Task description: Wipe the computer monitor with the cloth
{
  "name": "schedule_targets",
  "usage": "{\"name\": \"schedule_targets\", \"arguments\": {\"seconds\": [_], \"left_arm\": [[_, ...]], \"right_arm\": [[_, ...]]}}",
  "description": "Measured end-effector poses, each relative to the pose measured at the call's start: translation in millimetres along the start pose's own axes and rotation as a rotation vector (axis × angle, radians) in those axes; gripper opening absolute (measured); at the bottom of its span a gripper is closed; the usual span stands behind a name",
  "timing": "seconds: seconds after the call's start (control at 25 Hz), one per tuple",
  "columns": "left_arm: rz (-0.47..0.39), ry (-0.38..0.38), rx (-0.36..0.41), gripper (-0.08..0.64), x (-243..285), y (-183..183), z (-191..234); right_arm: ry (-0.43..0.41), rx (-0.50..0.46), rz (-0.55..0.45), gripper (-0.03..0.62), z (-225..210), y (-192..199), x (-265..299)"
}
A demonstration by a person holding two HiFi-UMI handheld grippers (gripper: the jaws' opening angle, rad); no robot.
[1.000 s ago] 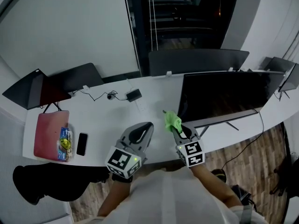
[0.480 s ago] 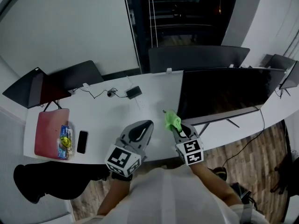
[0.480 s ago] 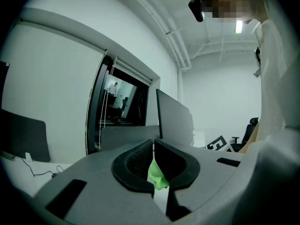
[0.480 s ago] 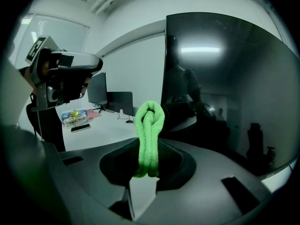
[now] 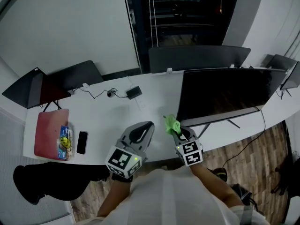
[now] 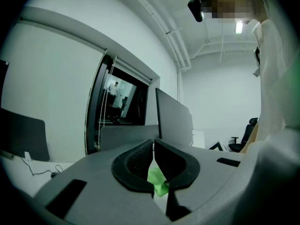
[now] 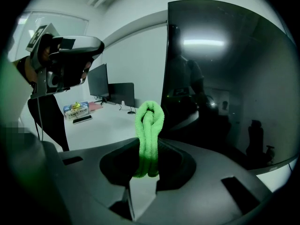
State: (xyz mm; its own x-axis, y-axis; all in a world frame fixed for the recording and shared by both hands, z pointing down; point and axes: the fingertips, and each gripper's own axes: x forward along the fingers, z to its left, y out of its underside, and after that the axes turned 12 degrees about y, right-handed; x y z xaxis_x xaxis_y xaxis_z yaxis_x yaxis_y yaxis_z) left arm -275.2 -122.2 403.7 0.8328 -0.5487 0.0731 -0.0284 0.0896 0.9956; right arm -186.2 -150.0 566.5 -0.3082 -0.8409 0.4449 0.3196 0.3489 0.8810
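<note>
A wide dark monitor stands on the white desk at the right, its screen filling the right half of the right gripper view. My right gripper is shut on a folded green cloth, which sticks up in a loop from between the jaws, just left of the screen's near edge. The cloth hangs close to the monitor's lower left corner, apart from the glass. My left gripper sits beside it over the desk's front edge, jaws together and empty; the green cloth shows behind them.
A second monitor stands behind the first. At the desk's left lie a pink laptop, a packet, a black phone and two more screens. A cable and adapter lie mid-desk. An office chair stands beyond.
The right gripper with the cloth has drifted slightly down and left, a little nearer to me. The left gripper has stayed put.
</note>
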Motion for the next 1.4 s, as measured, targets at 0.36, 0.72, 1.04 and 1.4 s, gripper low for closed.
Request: {"name": "schedule_targets", "arguments": {"seconds": [0.36, 0.72, 1.04, 1.4], "left_arm": [[0.001, -0.001, -0.002, 0.025, 0.1, -0.8, 0.4], [-0.002, 0.002, -0.006, 0.025, 1.7, 0.2, 1.6], [-0.006, -0.006, -0.012, 0.025, 2.3, 0.5, 3.4], [-0.025, -0.035, 0.000, 0.025, -3.1, -8.9, 11.3]], "right_arm": [[-0.012, -0.022, 0.037, 0.069, 3.8, 12.6, 4.4], [-0.027, -0.052, 0.087, 0.069, 7.4, 29.6, 8.5], [-0.036, -0.079, 0.096, 0.069, 7.8, 33.0, 9.2], [-0.152, -0.144, 0.002, 0.069, 21.8, -29.9, -15.3]]}}
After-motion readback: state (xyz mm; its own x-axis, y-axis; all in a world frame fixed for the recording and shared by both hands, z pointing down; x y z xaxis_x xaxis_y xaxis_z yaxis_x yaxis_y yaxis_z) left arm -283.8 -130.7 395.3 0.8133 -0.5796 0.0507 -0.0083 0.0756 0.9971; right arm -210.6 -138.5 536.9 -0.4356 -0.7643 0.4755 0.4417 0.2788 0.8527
